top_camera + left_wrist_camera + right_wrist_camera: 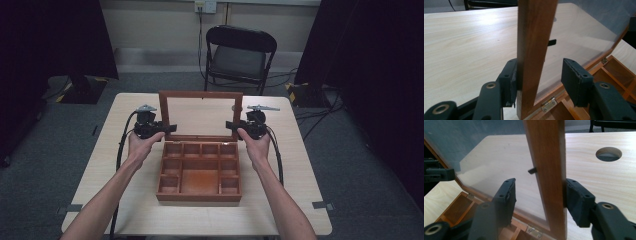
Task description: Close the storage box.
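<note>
Nearest the person, the wooden box (199, 172) sits at the middle of the counter (300, 165), its tray of small compartments and one larger central bay exposed and empty. It is reddish-brown, with brass hinges (548, 103) along the rear edge.

Behind the tray, the lid (201, 116) stands upright: a wooden frame around a clear pane, through which the counter shows.

The step in hand appears to be lid handling, either finishing the opening or starting the closing; the pictures do not settle which.

The left gripper (167, 128) straddles the left rail of the frame. One pad touches the wood; the other stands clear, so the jaws are spread rather than pinching. The right gripper (231, 125) straddles the right rail likewise, outer pad against the wood, inner pad apart.

The next move calls for both grippers to act together, keeping the frame square so the hinges are not twisted.

Beyond the counter stands a black chair (239, 55).
</note>
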